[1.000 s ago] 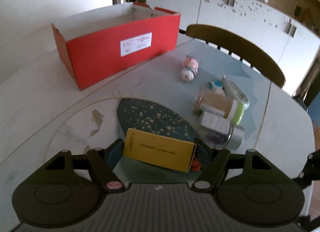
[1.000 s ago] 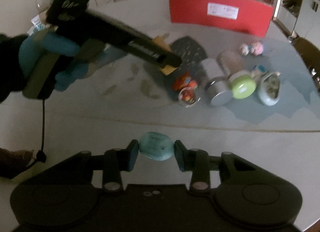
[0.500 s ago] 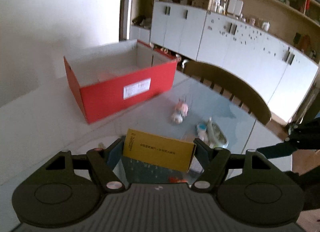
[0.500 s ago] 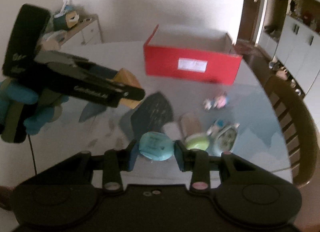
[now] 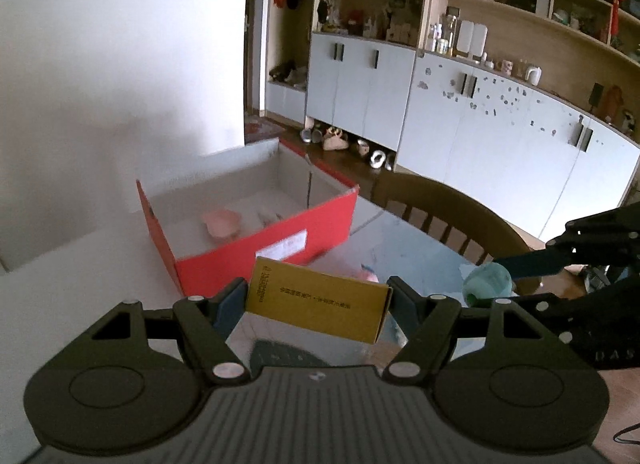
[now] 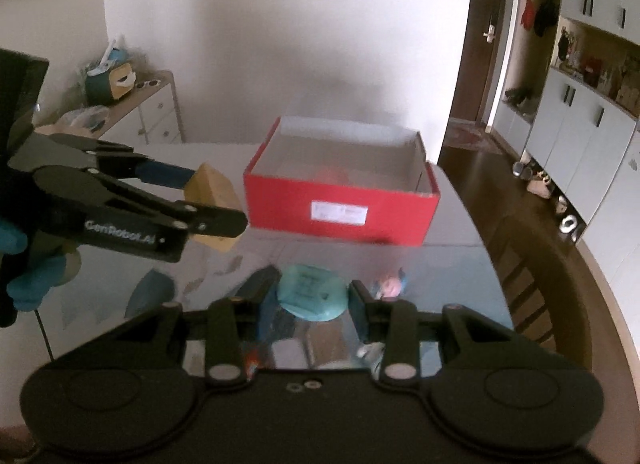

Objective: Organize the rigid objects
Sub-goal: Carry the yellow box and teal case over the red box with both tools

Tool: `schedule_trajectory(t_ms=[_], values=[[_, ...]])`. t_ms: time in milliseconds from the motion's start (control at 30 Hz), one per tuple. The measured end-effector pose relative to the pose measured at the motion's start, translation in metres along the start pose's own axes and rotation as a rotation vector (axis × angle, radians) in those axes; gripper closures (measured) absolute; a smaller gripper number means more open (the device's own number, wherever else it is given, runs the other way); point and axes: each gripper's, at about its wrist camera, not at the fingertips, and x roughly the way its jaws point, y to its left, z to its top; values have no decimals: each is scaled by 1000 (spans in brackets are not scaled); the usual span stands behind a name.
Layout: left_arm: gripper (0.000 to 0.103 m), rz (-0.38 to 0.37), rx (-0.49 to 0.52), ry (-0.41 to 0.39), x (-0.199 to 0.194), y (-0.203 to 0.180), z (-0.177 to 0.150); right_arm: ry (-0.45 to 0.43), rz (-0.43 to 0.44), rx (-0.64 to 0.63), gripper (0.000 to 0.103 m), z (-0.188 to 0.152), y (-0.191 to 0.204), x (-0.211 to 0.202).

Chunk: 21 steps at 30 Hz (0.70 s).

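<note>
Above the tabletop: both grippers were held up off the surface, each with one item clamped
Left gripper [image 5: 318, 298]: closed part-way on a yellow box [image 5: 316, 310], one pad pressed against each short end
Yellow box: held clear of the tabletop, long side across the jaws, printed face towards the camera; in the right wrist view [image 6: 212, 206] it appeared left of the red carton
Right gripper [image 6: 312, 298]: closed to a narrow gap on a teal oval item [image 6: 312, 298], a pad against each side
Teal oval item: lifted off the tabletop; in the left wrist view [image 5: 488, 284] it appeared at the right edge, between the dark fingers of the other gripper
Red carton [image 6: 340, 208]: open-topped, resting on the tabletop ahead of both grippers, white label on its near long wall
Carton contents: a pink object [image 5: 222, 222] lay on the pale floor of the carton; blur hid its detail
Tabletop [image 6: 448, 260]: glossy, with a blue-grey pattern; a small pink figure [image 6: 390, 286] lay on it just beyond the right gripper's right finger
Below the right gripper: several more items showed between the finger arms, too blurred to tell apart
Person: a hand in a blue glove [image 6: 28, 264] held the left gripper's handle
Chair [image 5: 452, 208]: wooden, slatted back, set against the far edge of the tabletop
</note>
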Motion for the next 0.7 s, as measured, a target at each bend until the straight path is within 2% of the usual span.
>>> schedule_trajectory(t_ms=[333, 700], values=[[28, 36, 19, -19, 20, 12, 37, -34, -9, -75, 65, 39, -15, 19], [28, 113, 1, 2, 66, 37, 69, -45, 19, -104, 65, 78, -33, 68]])
